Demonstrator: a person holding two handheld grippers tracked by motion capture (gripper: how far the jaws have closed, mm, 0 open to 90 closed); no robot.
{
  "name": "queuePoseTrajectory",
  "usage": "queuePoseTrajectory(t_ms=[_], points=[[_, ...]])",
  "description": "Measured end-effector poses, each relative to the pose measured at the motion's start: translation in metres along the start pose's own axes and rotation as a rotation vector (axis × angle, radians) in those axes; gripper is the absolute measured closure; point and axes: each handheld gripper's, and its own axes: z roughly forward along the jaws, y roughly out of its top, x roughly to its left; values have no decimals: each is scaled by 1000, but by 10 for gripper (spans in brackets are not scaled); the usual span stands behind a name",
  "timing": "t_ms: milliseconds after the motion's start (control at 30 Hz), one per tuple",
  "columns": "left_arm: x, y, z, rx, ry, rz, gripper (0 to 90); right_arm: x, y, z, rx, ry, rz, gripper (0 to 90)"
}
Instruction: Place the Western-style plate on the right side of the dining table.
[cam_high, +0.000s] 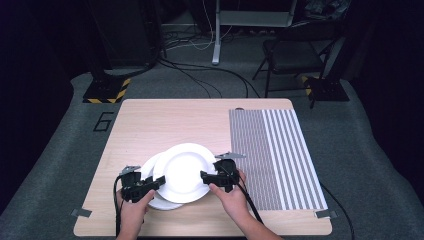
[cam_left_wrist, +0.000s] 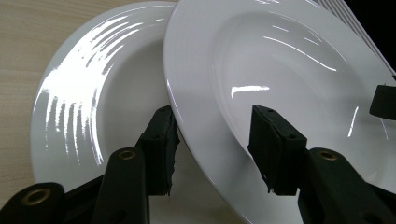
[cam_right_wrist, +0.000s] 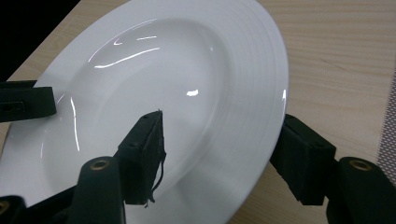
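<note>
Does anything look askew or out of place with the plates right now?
Yes. The upper plate sits off-centre on the lower plate, shifted toward the striped mat and tilted rather than nested. Both grippers straddle its rim, left gripper and right gripper. No chips or spills visible.

- Table (cam_high: 150, 120): light wood, rectangular.
- Striped mat (cam_high: 280, 155): lies flat on table's right part.
- Lower plate (cam_high: 150, 170): white, rests on table near front edge, left of mat.

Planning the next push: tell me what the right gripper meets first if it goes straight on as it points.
The upper plate: its rim already sits between the right gripper jaws, so it would likely run into the rim straight away.
</note>
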Motion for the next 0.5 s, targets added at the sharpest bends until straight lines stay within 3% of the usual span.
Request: queuePoseTrajectory(t_ms=[400, 500], points=[[-10, -2, -2, -21, 35, -3, 520, 2, -1, 0, 12, -15, 25, 315], [-12, -2, -3, -21, 41, -3, 520, 2, -1, -1, 19, -10, 55, 318]])
